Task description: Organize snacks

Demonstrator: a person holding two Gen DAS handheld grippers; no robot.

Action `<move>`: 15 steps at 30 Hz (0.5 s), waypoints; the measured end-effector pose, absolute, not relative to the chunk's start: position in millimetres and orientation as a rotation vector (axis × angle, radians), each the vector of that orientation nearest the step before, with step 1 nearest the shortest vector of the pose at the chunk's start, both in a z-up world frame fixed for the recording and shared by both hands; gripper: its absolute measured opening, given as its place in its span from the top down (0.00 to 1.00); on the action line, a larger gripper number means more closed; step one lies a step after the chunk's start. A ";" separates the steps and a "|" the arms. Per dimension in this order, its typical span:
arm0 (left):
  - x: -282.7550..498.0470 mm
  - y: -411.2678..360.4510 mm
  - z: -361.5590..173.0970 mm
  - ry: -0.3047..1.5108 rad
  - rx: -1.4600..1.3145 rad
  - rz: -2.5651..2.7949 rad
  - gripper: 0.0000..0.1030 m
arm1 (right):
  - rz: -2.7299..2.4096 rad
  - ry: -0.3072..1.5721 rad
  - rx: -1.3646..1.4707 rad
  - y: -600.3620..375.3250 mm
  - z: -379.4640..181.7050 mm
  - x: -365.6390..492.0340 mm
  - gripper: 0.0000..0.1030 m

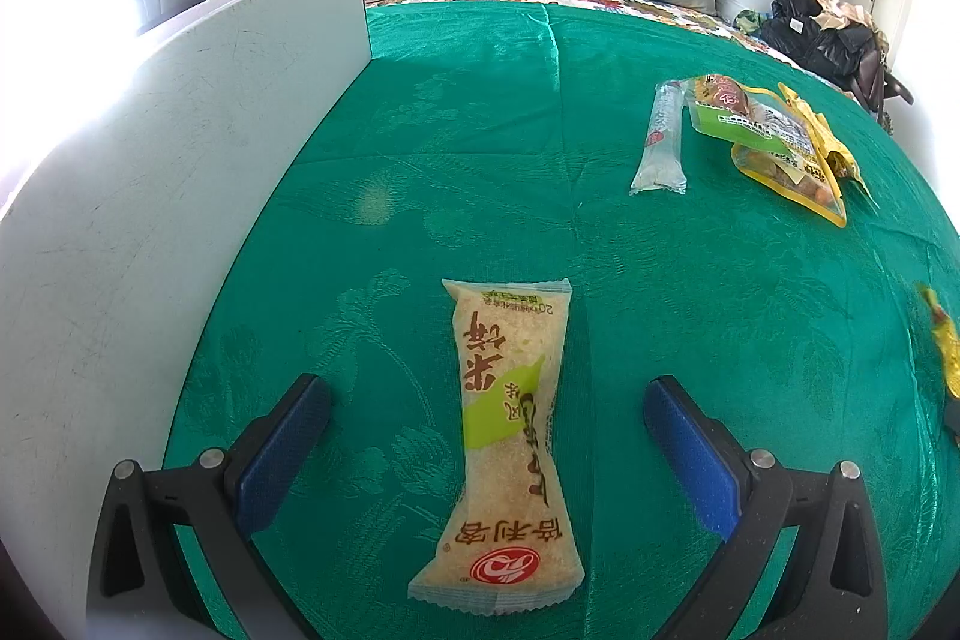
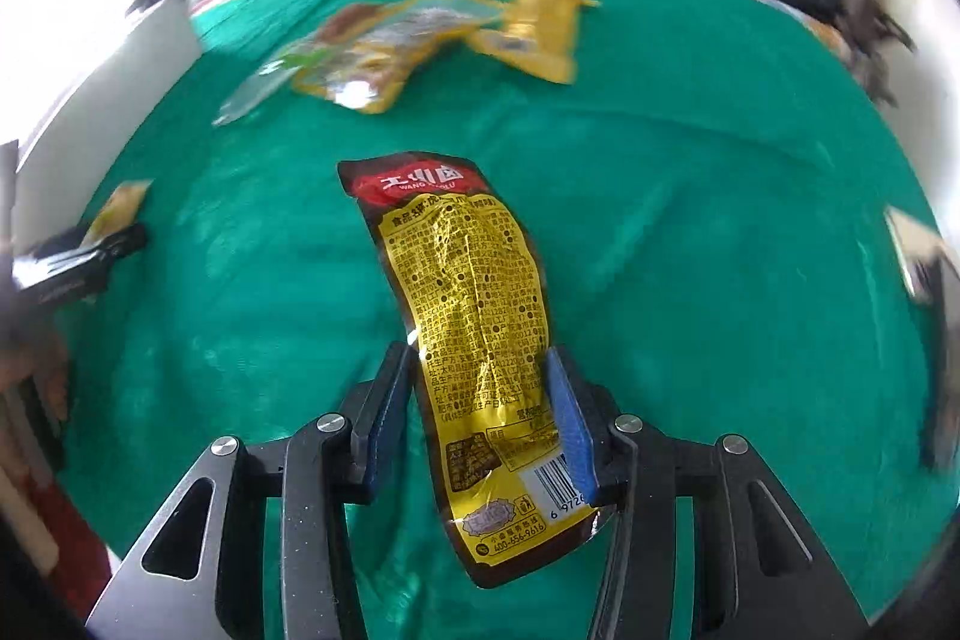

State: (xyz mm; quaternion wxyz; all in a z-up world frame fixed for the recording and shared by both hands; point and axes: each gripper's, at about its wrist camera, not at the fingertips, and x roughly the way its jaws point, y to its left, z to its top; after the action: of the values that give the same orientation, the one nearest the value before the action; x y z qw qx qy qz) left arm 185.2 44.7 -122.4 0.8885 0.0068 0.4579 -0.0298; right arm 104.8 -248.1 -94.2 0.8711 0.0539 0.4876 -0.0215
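Green cloth carried a pale rice-cracker packet between the spread left gripper, ready for gripping, while beyond that packet the right gripper pinched a yellow foil snack pouch.

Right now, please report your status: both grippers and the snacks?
Left gripper open around rice cracker pack. Right gripper shut on yellow snack pouch. Nothing blocking; other snack packs lie apart.
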 end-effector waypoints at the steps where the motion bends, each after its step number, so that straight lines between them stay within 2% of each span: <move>1: 185.0 44.5 -122.5 0.951 0.014 -0.062 0.00 | -0.056 1.005 0.125 -250.4 -93.8 99.2 0.52; 3: 184.8 44.3 -122.7 0.951 0.013 -0.063 0.00 | -0.048 0.992 0.086 -243.8 -94.5 96.1 0.49; 4: 184.8 44.4 -122.7 0.951 0.014 -0.062 0.00 | -0.029 0.987 0.053 -238.7 -95.4 98.4 0.42; 5: 185.1 44.9 -122.5 0.951 0.014 -0.062 0.00 | -0.013 0.987 0.023 -233.9 -98.9 102.4 0.30; 10: 184.7 44.5 -122.8 0.951 0.014 -0.062 0.00 | -0.008 0.929 -0.008 -240.5 -109.1 102.3 0.11; 15: 184.8 44.6 -122.7 0.951 0.014 -0.062 0.00 | -0.014 0.918 -0.007 -239.2 -112.3 109.7 0.07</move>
State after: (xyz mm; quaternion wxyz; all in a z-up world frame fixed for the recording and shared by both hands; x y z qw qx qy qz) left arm 184.8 44.6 -122.7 0.8887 0.0069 0.4575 -0.0296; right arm 109.7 -239.2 -112.3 0.8965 -0.0033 0.4430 -0.0065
